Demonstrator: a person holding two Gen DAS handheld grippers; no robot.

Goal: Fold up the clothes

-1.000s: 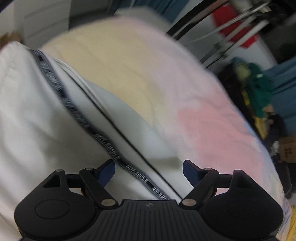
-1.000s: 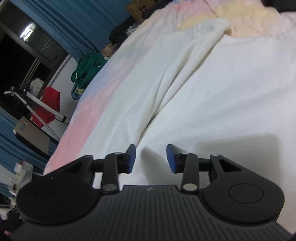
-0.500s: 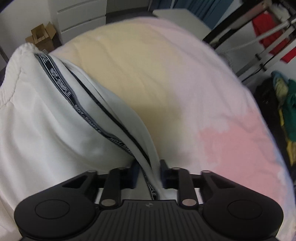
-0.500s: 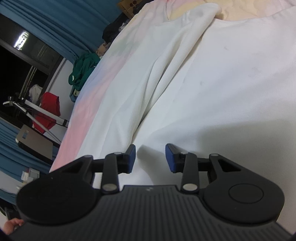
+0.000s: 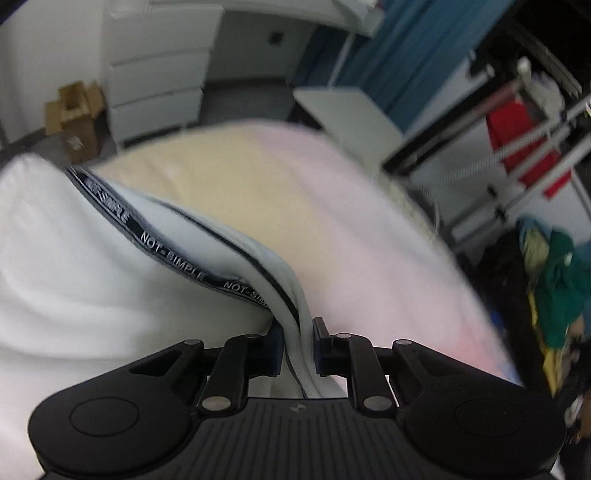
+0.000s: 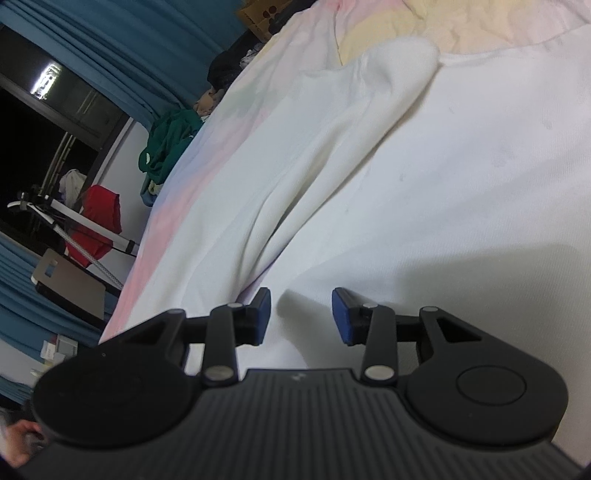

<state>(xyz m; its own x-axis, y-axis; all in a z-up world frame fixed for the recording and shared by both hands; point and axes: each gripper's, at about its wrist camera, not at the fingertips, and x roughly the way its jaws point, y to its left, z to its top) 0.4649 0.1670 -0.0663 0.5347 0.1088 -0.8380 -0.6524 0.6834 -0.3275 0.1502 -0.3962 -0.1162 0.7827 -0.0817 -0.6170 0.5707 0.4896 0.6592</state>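
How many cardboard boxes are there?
2. One box stands on the floor by the white drawers; another sits past the bed's far end. More may be hidden.

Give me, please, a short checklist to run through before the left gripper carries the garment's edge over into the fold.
1. Left gripper shut on the white garment edge: ok.
2. Printed black tape inside the grip: cannot tell; it runs toward the jaws.
3. Right gripper gripping cloth: not ok; jaws apart over the garment, nothing between them.
4. Garment lying flat: not ok; long creases in the right wrist view.
5. Pastel blanket free of the grip: cannot tell.
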